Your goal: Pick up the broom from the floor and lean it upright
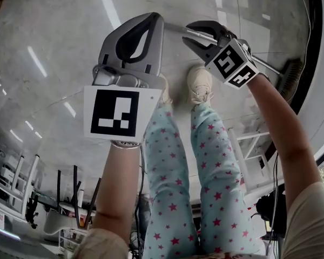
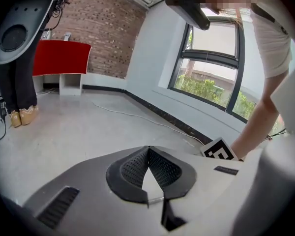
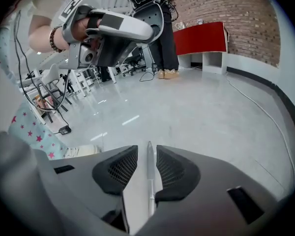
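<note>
The broom lies flat on the pale floor; its thin silver handle [image 1: 175, 29] runs right to the dark brush head [image 1: 291, 77]. My right gripper [image 1: 190, 34] is down at the handle. In the right gripper view the handle [image 3: 149, 181] lies along the gap of the right gripper [image 3: 147, 149], whose jaws stand apart with a slit on either side, so it is open. My left gripper [image 1: 154, 16] hovers just left of it, above the handle's free end. In the left gripper view the left gripper [image 2: 148, 150] is shut, tips touching, nothing held.
My legs in star-print trousers and pale shoes [image 1: 200, 85] stand right behind the handle. A red cabinet [image 2: 61, 58] sits by the brick wall, with another person [image 2: 19, 82] standing near it. A cable [image 2: 137, 117] trails along the floor by the window wall. A white rack [image 1: 254, 155] stands at the right.
</note>
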A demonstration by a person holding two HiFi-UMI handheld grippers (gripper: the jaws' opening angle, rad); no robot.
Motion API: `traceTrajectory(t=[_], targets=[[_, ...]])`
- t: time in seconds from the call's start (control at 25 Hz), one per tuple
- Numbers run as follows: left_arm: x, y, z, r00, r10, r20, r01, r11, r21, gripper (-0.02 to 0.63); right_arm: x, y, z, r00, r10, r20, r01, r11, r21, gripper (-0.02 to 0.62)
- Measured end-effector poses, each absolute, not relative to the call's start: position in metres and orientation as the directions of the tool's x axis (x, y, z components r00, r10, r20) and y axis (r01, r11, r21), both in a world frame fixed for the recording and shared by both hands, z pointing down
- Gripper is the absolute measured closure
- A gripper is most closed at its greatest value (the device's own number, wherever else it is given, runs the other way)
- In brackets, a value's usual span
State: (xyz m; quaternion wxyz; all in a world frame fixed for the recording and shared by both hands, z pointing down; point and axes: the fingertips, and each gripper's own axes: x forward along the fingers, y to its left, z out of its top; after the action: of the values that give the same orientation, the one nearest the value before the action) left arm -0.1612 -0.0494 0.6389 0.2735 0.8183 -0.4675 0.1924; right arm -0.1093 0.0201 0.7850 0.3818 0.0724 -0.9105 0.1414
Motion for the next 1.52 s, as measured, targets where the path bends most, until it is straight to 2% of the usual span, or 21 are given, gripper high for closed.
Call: traceTrajectory(t=[0.28,0.52,0.88,0.96,1.2,1.32,1.52], targets=[[-0.167,-0.051,0.667,0.491,-0.601,0.631,-0.864,-0.427,0.266,0.586,-0.098,0.029,0.83,-0.614,0.033,0.789,-0.25,0.94,-0.234,0.48],[-0.166,-0.047,0.7,0.526,-0.498,0.69,-0.837,-0.445,0.317,0.586,-0.088,0.039,0.873,-0.494,0.061,0.867,-0.246,0.947,-0.207,0.474],[-0.164,-0.044,0.723,0.518,-0.479,0.709,-0.841,-0.437,0.32,0.586,-0.075,0.052,0.922,-0.33,0.092,0.94,-0.261,0.947,-0.185,0.474],[-0.164,-0.042,0.729,0.52,-0.468,0.715,-0.839,-0.436,0.325,0.586,-0.073,0.049,0.926,-0.302,0.089,0.949,-0.242,0.956,-0.167,0.499],[-0.169,-0.046,0.728,0.507,-0.48,0.716,-0.848,-0.427,0.314,0.586,-0.075,0.049,0.928,-0.226,0.097,0.969,-0.225,0.963,-0.149,0.506],[-0.167,-0.045,0.718,0.514,-0.475,0.714,-0.842,-0.44,0.313,0.586,-0.075,0.049,0.918,-0.241,0.044,0.97,-0.236,0.966,-0.102,0.508],[-0.171,-0.045,0.675,0.518,-0.469,0.715,-0.827,-0.488,0.279,0.586,-0.077,0.026,0.845,-0.363,-0.077,0.929,-0.26,0.965,-0.022,0.508]])
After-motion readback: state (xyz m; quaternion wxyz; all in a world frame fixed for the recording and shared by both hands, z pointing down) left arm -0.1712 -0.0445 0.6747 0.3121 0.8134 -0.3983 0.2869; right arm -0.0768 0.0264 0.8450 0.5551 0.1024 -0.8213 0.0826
